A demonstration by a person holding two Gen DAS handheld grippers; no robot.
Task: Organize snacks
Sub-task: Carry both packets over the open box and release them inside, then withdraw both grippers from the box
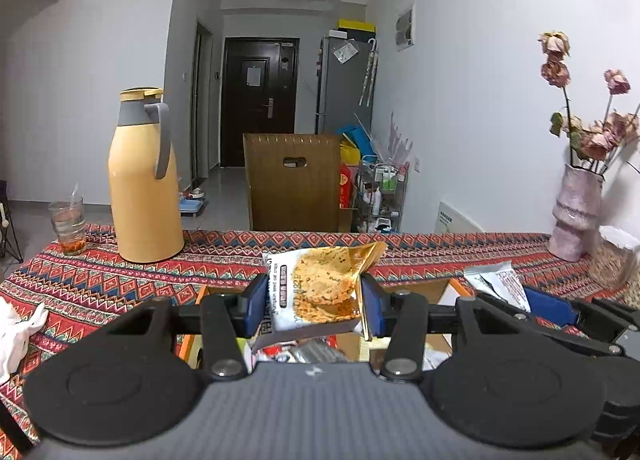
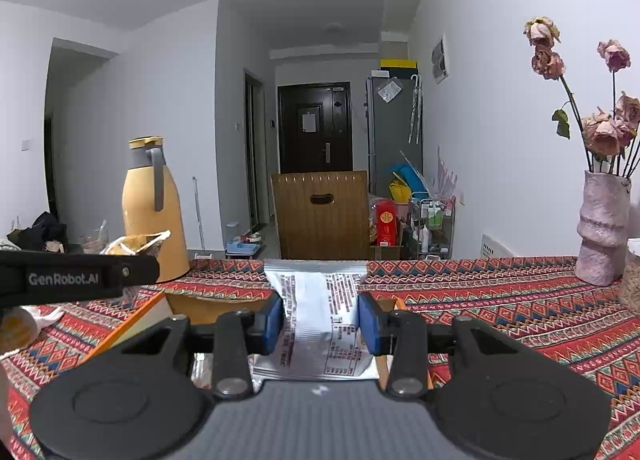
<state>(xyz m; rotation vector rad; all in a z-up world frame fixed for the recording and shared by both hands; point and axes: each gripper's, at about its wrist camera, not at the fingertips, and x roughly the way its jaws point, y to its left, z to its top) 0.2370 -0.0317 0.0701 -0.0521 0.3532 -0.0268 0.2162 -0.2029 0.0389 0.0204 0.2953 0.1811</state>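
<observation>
- Left hand-held gripper (image 1: pixel 316 306) is clamped on a white-and-orange foil cracker packet (image 1: pixel 320 288) (above an open cardboard box (image 1: pixel 424 288)).
- Right hand-held gripper (image 2: pixel 322 322) is clamped on a silver foil snack packet (image 2: pixel 320 316), above the patterned red tabletop (image 2: pixel 500 300).

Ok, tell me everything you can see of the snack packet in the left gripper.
The cracker packet is a glossy white film pouch printed with round orange crackers, dark text down one side and a gold-foil inner edge at its upper right. It is sealed, slightly crumpled, and held upright and tilted above the open cardboard box. The left gripper pinches its middle between blue pads; nothing else touches it.
</observation>
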